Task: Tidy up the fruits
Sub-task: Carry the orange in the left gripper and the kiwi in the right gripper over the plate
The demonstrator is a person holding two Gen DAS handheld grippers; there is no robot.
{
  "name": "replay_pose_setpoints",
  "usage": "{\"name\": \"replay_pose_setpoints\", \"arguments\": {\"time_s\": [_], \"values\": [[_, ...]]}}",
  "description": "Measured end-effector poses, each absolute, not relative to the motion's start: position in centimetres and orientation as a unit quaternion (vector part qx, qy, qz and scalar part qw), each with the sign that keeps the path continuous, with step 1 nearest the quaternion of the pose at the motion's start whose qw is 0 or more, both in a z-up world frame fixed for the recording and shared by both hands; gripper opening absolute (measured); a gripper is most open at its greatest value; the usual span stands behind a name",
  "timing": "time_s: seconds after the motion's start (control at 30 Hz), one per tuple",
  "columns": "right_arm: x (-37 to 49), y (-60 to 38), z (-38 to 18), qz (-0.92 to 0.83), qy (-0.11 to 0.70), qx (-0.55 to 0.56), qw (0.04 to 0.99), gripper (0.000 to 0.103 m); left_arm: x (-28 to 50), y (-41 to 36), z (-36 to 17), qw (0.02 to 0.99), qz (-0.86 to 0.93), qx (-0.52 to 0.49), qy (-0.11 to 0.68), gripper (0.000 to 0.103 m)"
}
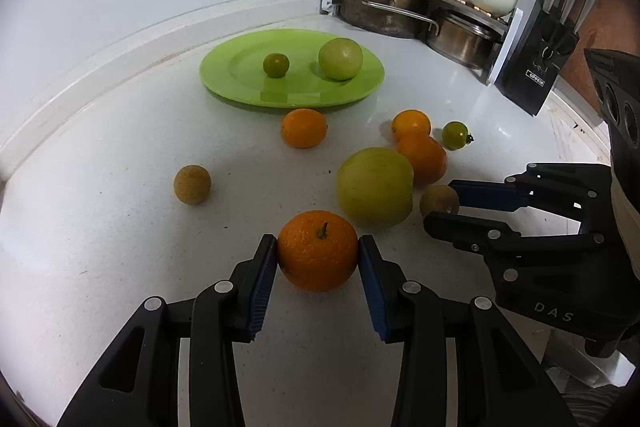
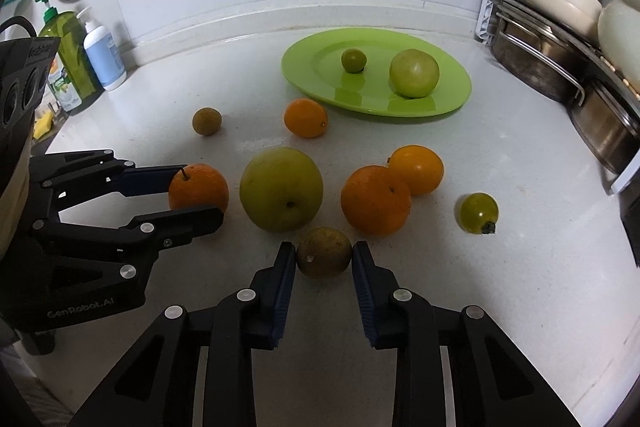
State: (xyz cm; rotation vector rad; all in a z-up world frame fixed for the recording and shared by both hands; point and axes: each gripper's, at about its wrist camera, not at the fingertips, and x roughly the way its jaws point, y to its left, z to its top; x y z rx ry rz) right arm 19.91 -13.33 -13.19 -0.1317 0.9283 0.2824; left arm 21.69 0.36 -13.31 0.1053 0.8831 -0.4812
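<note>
Two grips taken at once, both on the near side of the green plate (image 1: 240,95). Left hand-held gripper (image 1: 318,253) clamped on an orange (image 1: 318,255), blue pads pressed against its left and right flanks, stem up, fruit apparently resting on the white surface (image 1: 120,227). Right hand-held gripper (image 2: 324,259) closed narrow on a small brown fruit (image 2: 324,257), pads touching both sides, also low on the surface. Seen from the plate, both held fruits lie straight toward the cameras, the orange to the left of the big green apple (image 2: 281,189), the brown fruit just in front of it. No long axis to mind: both round, so wrist roll matters little. Plate dead ahead of each gripper and beyond the loose fruit, already carrying a small green fruit (image 2: 354,60) and a larger green one (image 2: 414,73). Probably a lift first, then a carry forward over the apple and the two touching oranges (image 2: 376,201) between. Neither hand clearly nearer to the plate. Risk, likely: brushing the apple on the way up, both grips close beside it.
</note>
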Motion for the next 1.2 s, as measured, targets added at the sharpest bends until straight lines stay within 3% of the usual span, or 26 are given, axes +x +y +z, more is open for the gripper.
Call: {"name": "replay_pose_setpoints", "arguments": {"time_s": [0.57,1.2], "values": [[18.7,-14.3,-7.4,0.122,0.379,-0.05,0.916,0.03,21.1,0.5,-7.5,0.905,-0.224,0.033,0.359,0.041],[24.8,-14.9,-2.0,0.115,0.317,-0.085,0.938,0.03,27.3,-0.6,-2.3,0.927,-0.216,0.052,0.303,0.041]]}}
